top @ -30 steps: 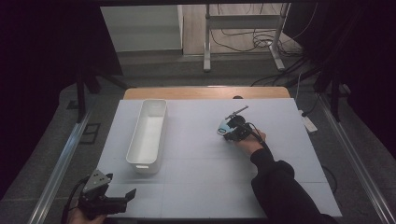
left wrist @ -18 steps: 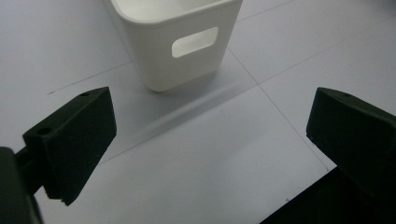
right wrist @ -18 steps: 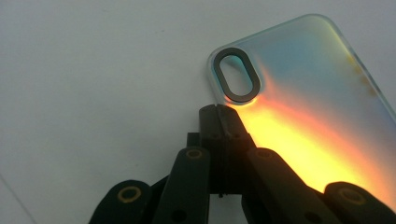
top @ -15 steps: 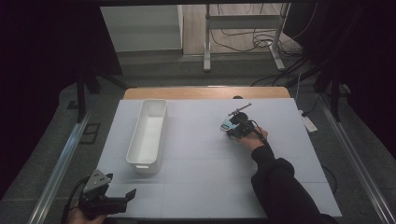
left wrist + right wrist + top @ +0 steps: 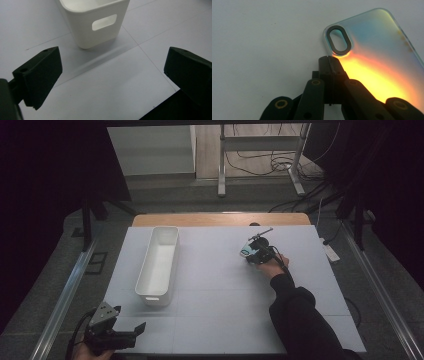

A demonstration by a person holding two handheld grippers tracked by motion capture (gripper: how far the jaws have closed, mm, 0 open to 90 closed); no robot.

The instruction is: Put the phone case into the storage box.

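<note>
An iridescent clear phone case (image 5: 372, 50) with an oval camera cut-out lies over the white table; in the high view it is a small teal patch (image 5: 246, 252) right of centre. My right gripper (image 5: 329, 60) has its jaws pressed together at the case's edge just below the cut-out, and it sits at the far right middle of the table (image 5: 255, 254). A long white bin (image 5: 146, 265) stands left of centre. My left gripper (image 5: 131, 332) hovers at the front left corner, jaws wide apart and empty, facing the bin's handle end (image 5: 100, 32).
The white table mat (image 5: 215, 295) stretches bare between the bin and the right arm's dark sleeve (image 5: 300, 320). A wooden table edge (image 5: 215, 219) runs along the back. Beyond it are stand legs (image 5: 221, 165) and floor cables; a power strip (image 5: 330, 251) lies right of the table.
My right gripper has shifted slightly toward the far right with the phone case. The left gripper stays where it was.
</note>
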